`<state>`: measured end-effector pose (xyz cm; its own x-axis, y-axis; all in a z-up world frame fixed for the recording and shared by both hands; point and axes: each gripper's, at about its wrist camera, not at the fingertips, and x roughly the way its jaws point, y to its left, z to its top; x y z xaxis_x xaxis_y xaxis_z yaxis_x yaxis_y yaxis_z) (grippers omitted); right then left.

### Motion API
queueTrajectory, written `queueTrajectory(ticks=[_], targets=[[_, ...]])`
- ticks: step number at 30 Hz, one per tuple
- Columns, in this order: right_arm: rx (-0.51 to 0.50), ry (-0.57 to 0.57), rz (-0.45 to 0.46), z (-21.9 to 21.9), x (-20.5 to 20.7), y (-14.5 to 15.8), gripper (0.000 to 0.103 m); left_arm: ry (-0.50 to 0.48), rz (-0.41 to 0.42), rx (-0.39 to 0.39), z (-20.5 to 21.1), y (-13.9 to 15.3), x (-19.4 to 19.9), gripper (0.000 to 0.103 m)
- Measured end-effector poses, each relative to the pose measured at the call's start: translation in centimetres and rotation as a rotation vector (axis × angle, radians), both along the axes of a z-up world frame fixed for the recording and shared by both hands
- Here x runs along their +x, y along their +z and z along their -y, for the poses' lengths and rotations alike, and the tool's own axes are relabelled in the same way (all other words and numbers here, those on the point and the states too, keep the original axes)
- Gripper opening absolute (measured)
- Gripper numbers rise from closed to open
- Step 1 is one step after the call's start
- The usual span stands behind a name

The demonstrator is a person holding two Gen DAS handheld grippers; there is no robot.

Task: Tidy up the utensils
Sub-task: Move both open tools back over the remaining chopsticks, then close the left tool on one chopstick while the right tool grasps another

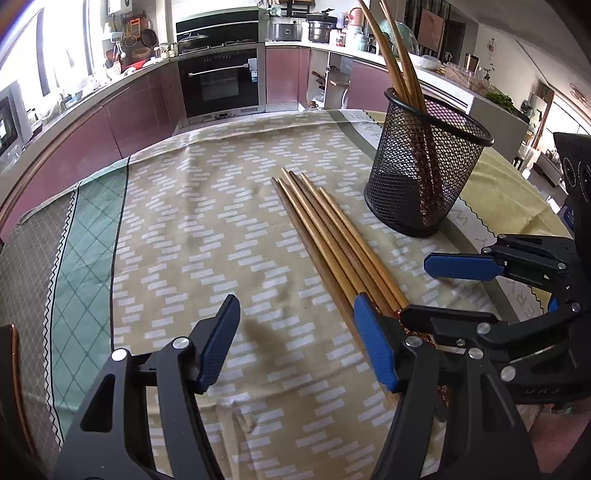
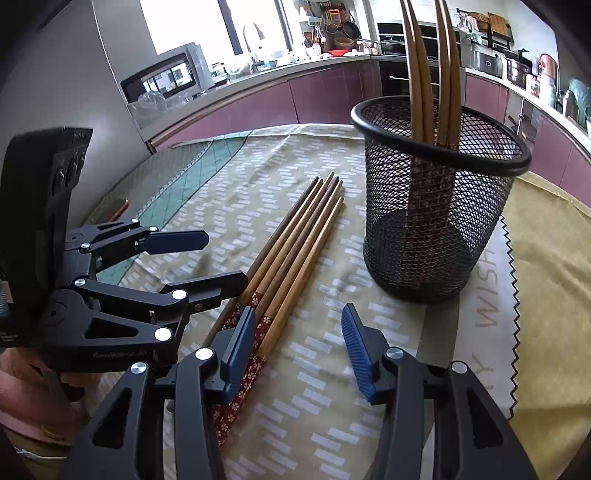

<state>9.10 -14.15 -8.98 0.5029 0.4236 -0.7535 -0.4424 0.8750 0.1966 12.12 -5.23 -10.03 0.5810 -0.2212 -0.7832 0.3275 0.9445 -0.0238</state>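
Five chopsticks [image 2: 295, 243] are lying beside the mesh cup [image 2: 436, 221]. I am holding both my left gripper [image 1: 295, 343] and right gripper [image 2: 299, 350] open and empty over their patterned ends. Next I am judging one needs to close on a single stick.

patterned tablecloth [image 1: 207, 229] on table; oven [image 1: 221, 79] & pots [image 1: 320, 30] on counter behind, microwave [image 2: 162, 75] by window.

home kitchen: built-in oven [image 1: 221, 83], pink cabinets [image 1: 282, 75], pots [image 1: 319, 31] on the counter [image 2: 295, 72]
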Motion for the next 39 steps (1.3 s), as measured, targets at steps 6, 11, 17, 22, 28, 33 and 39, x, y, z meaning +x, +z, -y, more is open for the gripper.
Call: queueTrajectory(ticks=[6,11,17,22,28,33,39], targets=[[-0.015,0.002,0.000,-0.1,0.1,0.1,0.045,-0.002,-0.017,-0.028,-0.4,-0.1,0.2,0.060],[-0.007,-0.011,-0.016,0.4,0.3,0.0,0.037,-0.005,-0.019,-0.034,-0.6,-0.1,0.2,0.058],[-0.042,-0.020,-0.003,-0.1,0.6,0.0,0.036,-0.009,-0.019,-0.021,-0.5,0.0,0.3,0.058],[-0.062,-0.032,0.008,-0.4,1.0,0.0,0.034,-0.014,-0.021,0.011,0.1,-0.3,1.1,0.051],[-0.076,-0.048,0.021,-0.5,1.5,-0.1,0.026,-0.018,-0.031,0.002,0.3,-0.2,1.8,0.034],[-0.071,-0.060,0.012,-0.2,1.9,-0.1,0.021,-0.008,-0.037,-0.003,0.3,-0.3,2.2,0.033],[-0.044,-0.077,0.003,0.1,2.2,-0.1,0.011,0.023,-0.052,-0.040,0.0,-0.2,3.2,0.021]])
